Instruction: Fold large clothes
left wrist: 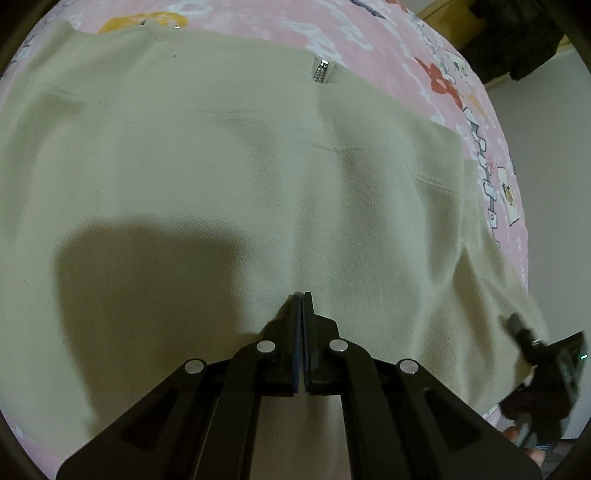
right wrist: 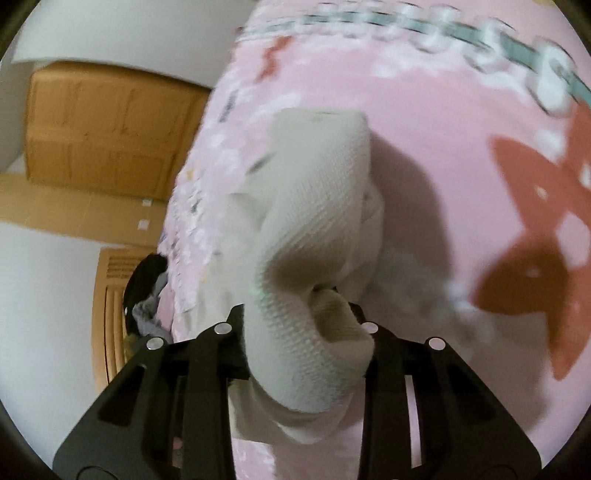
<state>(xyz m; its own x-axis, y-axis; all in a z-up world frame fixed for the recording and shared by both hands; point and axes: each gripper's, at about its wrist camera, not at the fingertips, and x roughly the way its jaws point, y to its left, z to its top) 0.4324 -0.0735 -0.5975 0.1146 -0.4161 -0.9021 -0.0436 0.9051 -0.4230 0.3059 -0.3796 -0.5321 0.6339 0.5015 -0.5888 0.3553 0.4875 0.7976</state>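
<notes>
A large cream garment (left wrist: 221, 166) with a metal zipper (left wrist: 322, 70) at its far edge lies spread flat on the pink patterned bedsheet (left wrist: 369, 29). My left gripper (left wrist: 302, 295) is shut, its tips down against the cloth near the middle; I cannot tell whether a thin fold is pinched. My right gripper (right wrist: 299, 310) is shut on a bunched, ribbed cream sleeve end (right wrist: 314, 184), lifted off the sheet (right wrist: 461, 140) and trailing away from the jaws. Its pads are hidden by the cloth. In the left wrist view the right gripper (left wrist: 532, 347) shows at the garment's right edge.
The bed's edge runs down the left of the right wrist view. Beyond it stand a cardboard box (right wrist: 103, 129), a wooden slatted panel (right wrist: 110, 314) and a dark heap of clothes (right wrist: 147, 273). A dark item (left wrist: 517, 44) hangs at the far right corner.
</notes>
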